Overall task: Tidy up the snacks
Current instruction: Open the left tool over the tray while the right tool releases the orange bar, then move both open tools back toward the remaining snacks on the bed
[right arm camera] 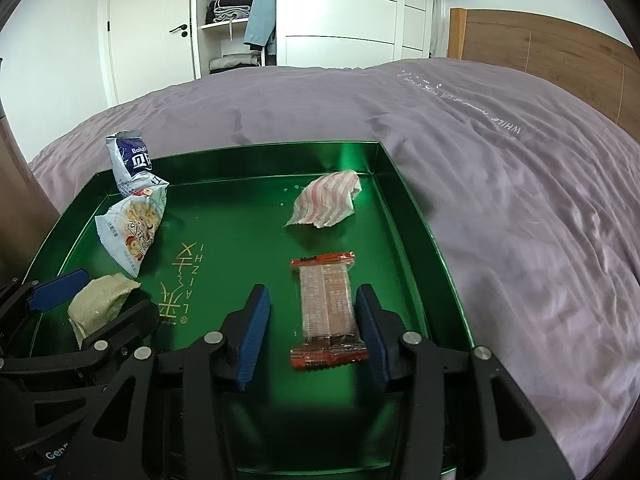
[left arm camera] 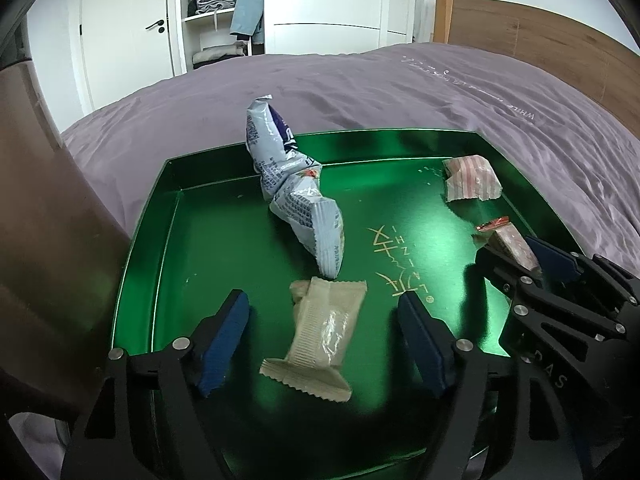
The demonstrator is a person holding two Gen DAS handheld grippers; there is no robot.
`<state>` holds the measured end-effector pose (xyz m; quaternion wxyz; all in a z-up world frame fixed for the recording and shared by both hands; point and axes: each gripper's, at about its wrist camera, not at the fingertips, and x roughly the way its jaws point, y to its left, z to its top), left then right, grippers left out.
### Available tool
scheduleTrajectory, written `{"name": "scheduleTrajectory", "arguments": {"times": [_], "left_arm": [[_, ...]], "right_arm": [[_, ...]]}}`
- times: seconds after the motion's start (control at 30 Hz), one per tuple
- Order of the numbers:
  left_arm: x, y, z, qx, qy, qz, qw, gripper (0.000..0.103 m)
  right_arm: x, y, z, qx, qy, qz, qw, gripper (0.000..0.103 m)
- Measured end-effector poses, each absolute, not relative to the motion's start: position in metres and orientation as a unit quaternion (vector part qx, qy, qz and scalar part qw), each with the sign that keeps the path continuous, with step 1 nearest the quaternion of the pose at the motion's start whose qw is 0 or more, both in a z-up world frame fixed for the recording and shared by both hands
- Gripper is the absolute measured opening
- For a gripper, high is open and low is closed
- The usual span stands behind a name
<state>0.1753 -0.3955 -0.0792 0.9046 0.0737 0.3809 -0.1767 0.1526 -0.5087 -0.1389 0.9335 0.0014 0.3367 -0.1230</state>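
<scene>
Beige snack packet [left arm camera: 320,334] loose between released left tongs [left arm camera: 322,340]; red-ended bar [right arm camera: 327,312] between released right tongs [right arm camera: 316,334].

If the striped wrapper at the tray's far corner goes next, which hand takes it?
Right, probably. The striped wrapper lies just beyond the red bar between the right gripper's jaws, on that gripper's side of the tray. The left gripper stands over the beige packet, farther across.

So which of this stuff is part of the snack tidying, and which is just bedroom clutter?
Part of the job:
green tray
beige snack packet
red-ended snack bar
pink striped packet
pale blue snack bags
left gripper
right gripper

Just lying about:
purple bedspread
folded clothes on shelves
hanging blue jacket
wooden headboard
</scene>
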Motion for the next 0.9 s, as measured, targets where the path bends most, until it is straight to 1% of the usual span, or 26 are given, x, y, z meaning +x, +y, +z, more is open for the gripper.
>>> {"name": "scheduleTrajectory", "arguments": {"times": [0.2,0.27,0.33,0.5,0.57,0.63,0.67,0.7,0.73,0.77,0.9], "left_arm": [[0.176,-0.392,-0.082,0.069,0.381,-0.172,0.906,0.078],[0.176,-0.391,-0.083,0.066,0.382,-0.168,0.906,0.082],[0.176,-0.389,-0.083,0.064,0.383,-0.163,0.907,0.084],[0.18,-0.391,-0.084,0.068,0.392,-0.156,0.904,0.084],[0.185,-0.395,-0.081,0.072,0.406,-0.153,0.898,0.084],[0.188,-0.397,-0.076,0.073,0.42,-0.147,0.892,0.084],[0.188,-0.398,-0.074,0.08,0.426,-0.14,0.89,0.084],[0.187,-0.398,-0.072,0.089,0.424,-0.137,0.891,0.084],[0.185,-0.398,-0.067,0.097,0.418,-0.137,0.893,0.084],[0.181,-0.397,-0.06,0.105,0.409,-0.14,0.896,0.084],[0.172,-0.396,-0.037,0.112,0.394,-0.149,0.9,0.084]], "right_arm": [[0.152,-0.509,-0.139,0.001,0.337,-0.123,0.934,0.014],[0.153,-0.509,-0.139,0.0,0.337,-0.125,0.933,0.014],[0.153,-0.508,-0.14,-0.002,0.337,-0.128,0.933,0.014],[0.156,-0.511,-0.141,0.002,0.344,-0.132,0.93,0.013],[0.16,-0.513,-0.138,0.008,0.356,-0.13,0.925,0.013],[0.164,-0.511,-0.133,-0.002,0.369,-0.139,0.919,0.016],[0.166,-0.51,-0.131,-0.017,0.375,-0.16,0.913,0.059],[0.165,-0.51,-0.126,-0.025,0.377,-0.167,0.911,0.089],[0.162,-0.51,-0.12,-0.023,0.372,-0.166,0.913,0.099],[0.159,-0.51,-0.114,-0.025,0.367,-0.17,0.914,0.103],[0.139,-0.509,-0.086,-0.013,0.342,-0.166,0.925,0.103]]}}
